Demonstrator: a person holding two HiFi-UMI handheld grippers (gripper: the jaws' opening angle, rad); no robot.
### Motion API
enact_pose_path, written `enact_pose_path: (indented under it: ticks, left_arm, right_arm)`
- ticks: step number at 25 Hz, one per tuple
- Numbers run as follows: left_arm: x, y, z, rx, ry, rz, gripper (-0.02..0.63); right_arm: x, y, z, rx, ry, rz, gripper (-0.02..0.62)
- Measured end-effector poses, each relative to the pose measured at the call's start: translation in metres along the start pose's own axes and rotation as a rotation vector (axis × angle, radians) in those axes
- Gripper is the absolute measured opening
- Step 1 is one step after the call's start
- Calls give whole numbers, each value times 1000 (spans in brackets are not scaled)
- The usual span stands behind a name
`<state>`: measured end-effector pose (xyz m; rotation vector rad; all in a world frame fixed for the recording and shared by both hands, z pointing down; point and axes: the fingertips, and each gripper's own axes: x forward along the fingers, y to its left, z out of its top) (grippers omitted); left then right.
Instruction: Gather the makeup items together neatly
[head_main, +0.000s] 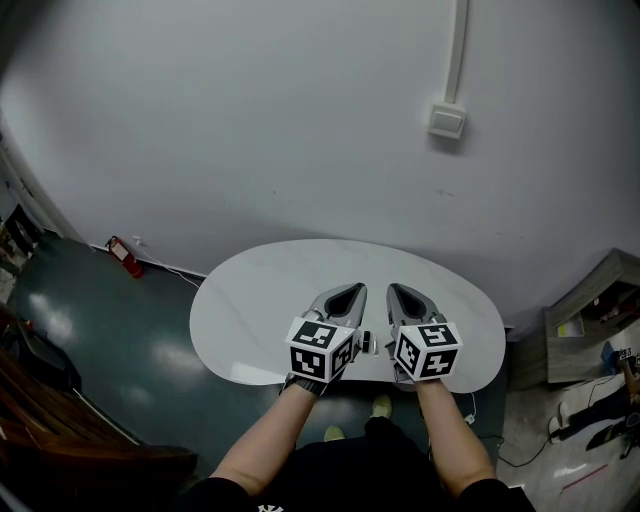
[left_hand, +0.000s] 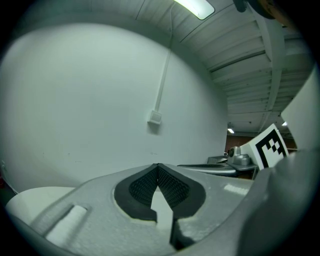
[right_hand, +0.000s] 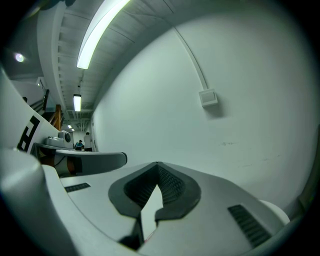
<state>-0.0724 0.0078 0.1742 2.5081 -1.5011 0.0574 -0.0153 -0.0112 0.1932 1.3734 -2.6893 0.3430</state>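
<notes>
L gripper (head_main: 350, 293) & R gripper (head_main: 400, 292): side by side over near edge of white table (head_main: 260, 300). Jaws of both closed tip to tip, nothing btwn pads. Table strip beneath them hidden by grippers & forearms. Makeup items: not made out in any view. Shelf unit (head_main: 590, 300) at right cut off by frame; contents too small to ID.

two grippers (head_main: 354, 290) (head_main: 396, 290), one white table (head_main: 255, 300), one wall switch (head_main: 447, 121)
</notes>
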Motion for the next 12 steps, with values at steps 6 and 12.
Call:
enact_pose_path:
  ticks: [6,12]
  left_arm:
    - [-1,0,-4,-11,1,5,9]
    - [0,1,-3,-11,-8,9,9]
  right_arm:
    - [-3,-1,-1,-5,-1,-4,15]
    - [-4,-3,-1,-5,-1,-10,15]
